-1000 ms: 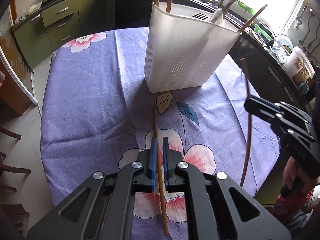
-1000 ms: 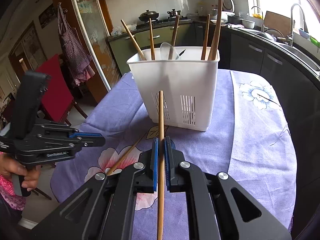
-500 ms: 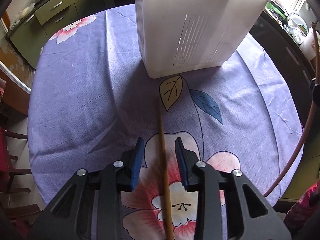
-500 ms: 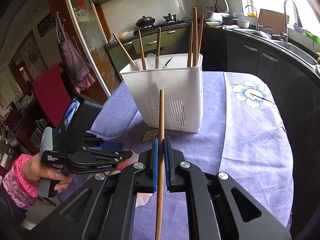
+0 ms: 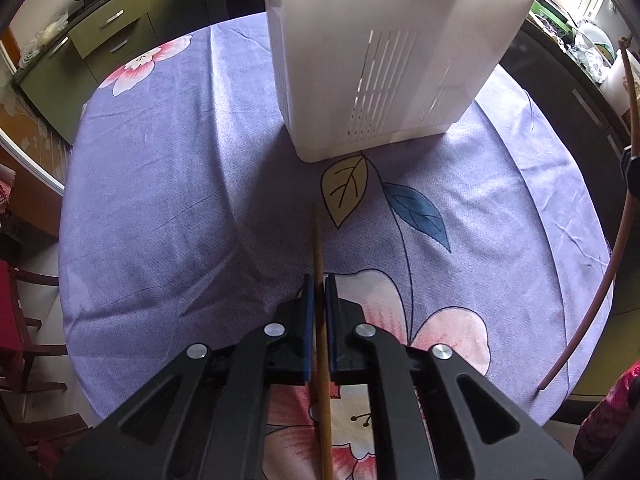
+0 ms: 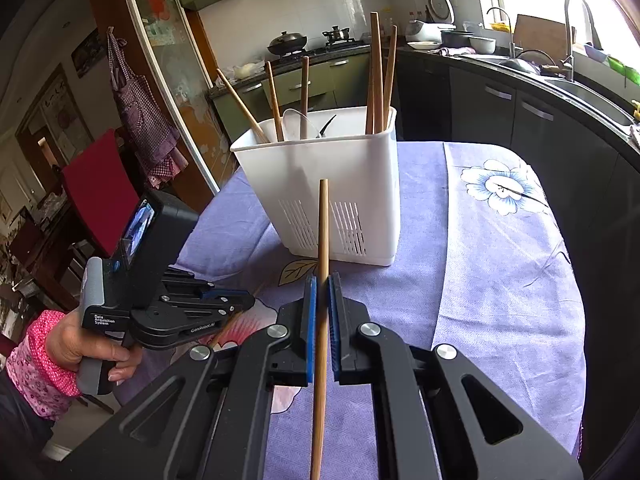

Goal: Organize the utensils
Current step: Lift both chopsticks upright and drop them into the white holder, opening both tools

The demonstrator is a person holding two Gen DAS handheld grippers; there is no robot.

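Chopsticks — one in each of my grippers. My left gripper [image 5: 316, 280] pinches a chopstick [image 5: 320, 360] seemingly lying on the purple tablecloth [image 5: 160, 200], near the white caddy [image 5: 380, 60]; my right gripper [image 6: 322, 280] clamps another chopstick [image 6: 323, 240] — raised toward it.

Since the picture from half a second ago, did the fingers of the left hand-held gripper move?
Yes. The left hand-held gripper closed its fingers inward onto the chopstick lying on the tablecloth; the chopstick itself stayed over the same flower print.
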